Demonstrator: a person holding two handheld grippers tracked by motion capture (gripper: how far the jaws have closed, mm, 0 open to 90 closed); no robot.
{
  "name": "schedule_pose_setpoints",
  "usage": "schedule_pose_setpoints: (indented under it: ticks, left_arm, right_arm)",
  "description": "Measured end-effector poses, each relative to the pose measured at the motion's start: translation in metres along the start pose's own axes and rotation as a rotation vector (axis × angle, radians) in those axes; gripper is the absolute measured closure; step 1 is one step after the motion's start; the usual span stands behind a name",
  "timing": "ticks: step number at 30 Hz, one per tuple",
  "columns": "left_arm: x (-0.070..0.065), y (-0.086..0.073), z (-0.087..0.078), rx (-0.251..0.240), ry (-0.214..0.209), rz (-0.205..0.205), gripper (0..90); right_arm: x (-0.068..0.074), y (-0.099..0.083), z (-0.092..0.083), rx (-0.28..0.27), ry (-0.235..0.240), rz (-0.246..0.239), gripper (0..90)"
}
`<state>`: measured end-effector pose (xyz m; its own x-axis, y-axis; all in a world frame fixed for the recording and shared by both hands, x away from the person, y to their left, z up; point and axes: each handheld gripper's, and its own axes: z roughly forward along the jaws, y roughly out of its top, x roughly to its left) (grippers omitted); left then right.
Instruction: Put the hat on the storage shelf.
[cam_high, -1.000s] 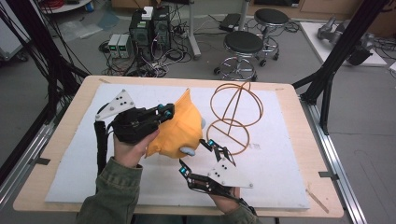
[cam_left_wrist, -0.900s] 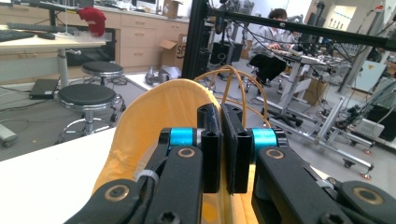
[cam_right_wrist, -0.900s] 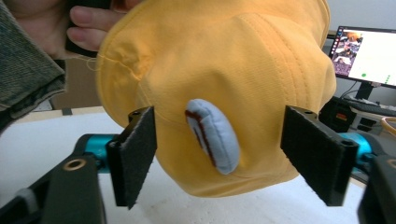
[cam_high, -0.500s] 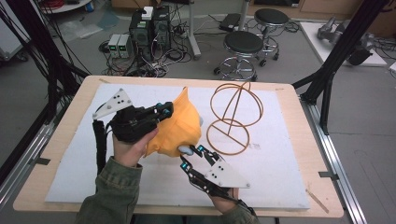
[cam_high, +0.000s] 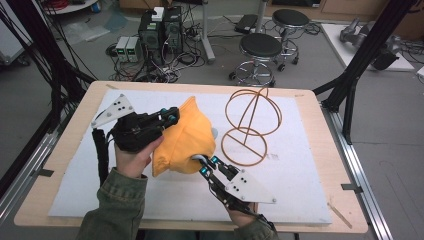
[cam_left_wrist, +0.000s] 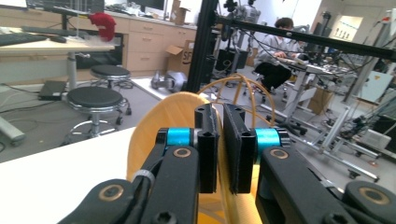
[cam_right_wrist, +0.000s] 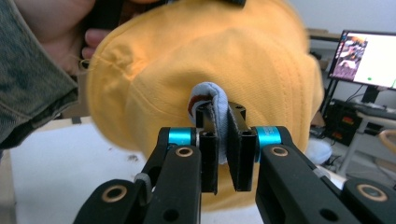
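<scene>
Beside the wire stand (cam_high: 251, 125), left gripper (cam_high: 169, 116) pinches the yellow hat's (cam_high: 186, 140) brim; right gripper (cam_right_wrist: 223, 135) clamps its grey strap (cam_right_wrist: 211, 100)

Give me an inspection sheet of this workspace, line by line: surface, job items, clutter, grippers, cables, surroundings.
Surface: wooden table covered by a white mat.
Job's things: yellow hat held up off the mat between both grippers; a grey tab sticks out from its side; copper wire stand upright on the mat beside it.
Clutter: nothing seen on the mat.
Grippers: left gripper shut on the hat's upper edge; right gripper shut on the grey tab.
Cables: black cable trails from the left gripper along the forearm.
Surroundings: two black stools, electronics boxes with tangled floor wiring, black frame legs.
</scene>
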<state>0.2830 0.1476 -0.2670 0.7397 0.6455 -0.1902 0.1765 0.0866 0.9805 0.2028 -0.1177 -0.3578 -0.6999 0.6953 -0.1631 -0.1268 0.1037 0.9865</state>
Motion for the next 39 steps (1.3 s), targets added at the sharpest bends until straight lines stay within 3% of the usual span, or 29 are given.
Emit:
schedule_pose_setpoints:
  ticks: [11,20,27,35,39]
  left_arm:
    - [0.011,-0.003,-0.011,-0.015,0.049,0.01,68.9]
    - [0.016,-0.01,-0.016,-0.024,0.105,0.036,58.6]
    - [0.024,-0.016,-0.024,-0.028,0.175,0.045,46.5]
    - [0.042,-0.031,-0.039,-0.019,0.271,0.042,42.1]
    - [0.049,-0.04,-0.045,-0.01,0.295,0.033,41.6]
  right_arm:
    - [-0.017,0.019,-0.007,-0.074,-0.014,0.097,84.9]
    - [-0.023,0.023,-0.02,-0.1,-0.05,0.094,84.9]
    - [-0.03,0.026,-0.025,-0.116,-0.08,0.117,84.8]
    - [-0.034,0.031,-0.032,-0.135,-0.087,0.123,84.7]
    - [-0.035,0.036,-0.037,-0.146,-0.092,0.117,84.7]
